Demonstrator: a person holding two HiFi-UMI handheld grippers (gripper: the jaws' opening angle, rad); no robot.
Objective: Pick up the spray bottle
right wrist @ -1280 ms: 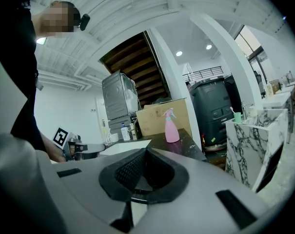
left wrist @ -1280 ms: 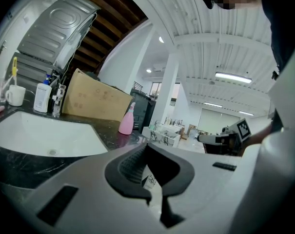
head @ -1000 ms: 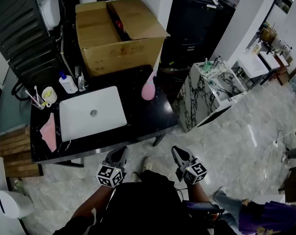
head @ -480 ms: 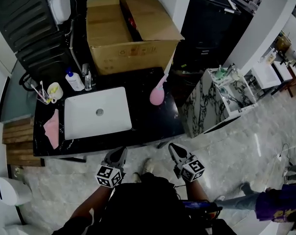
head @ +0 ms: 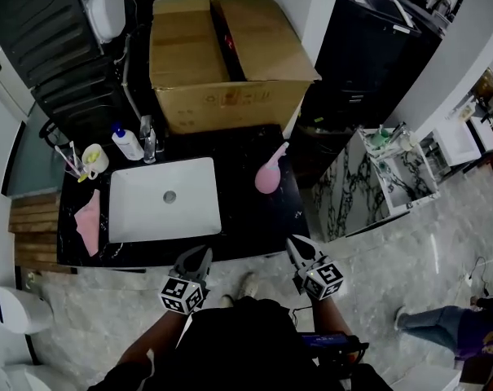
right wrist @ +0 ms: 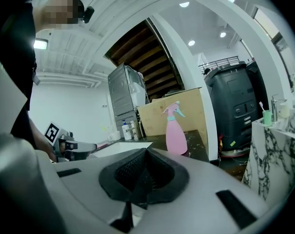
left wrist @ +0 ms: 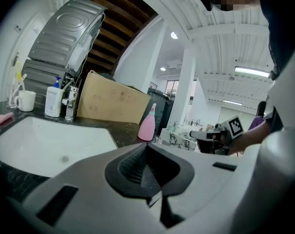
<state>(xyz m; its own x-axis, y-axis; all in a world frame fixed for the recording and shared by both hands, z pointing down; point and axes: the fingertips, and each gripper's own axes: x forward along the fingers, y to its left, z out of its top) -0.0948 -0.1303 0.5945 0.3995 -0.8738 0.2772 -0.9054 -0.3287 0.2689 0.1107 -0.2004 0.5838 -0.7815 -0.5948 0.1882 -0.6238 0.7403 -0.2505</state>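
at the lower middle of the head view, the left gripper (head: pixel 202 253) and the right gripper (head: pixel 294 245) hang side by side, short of the black counter (head: pixel 246 222). each has its jaws pressed together with nothing between them. beyond the counter's front edge the pink spray bottle (head: pixel 269 173) stands upright, just right of centre, to the right of the white sink (head: pixel 189 214) and nearer the right gripper. that gripper looks the better choice. it should spread its jaws before arriving, come in nearly level at the narrowing body below the trigger head, and close gently, since a light plastic bottle may tip or slide. the cardboard box (head: pixel 230 55) just behind leaves little room for overshoot.
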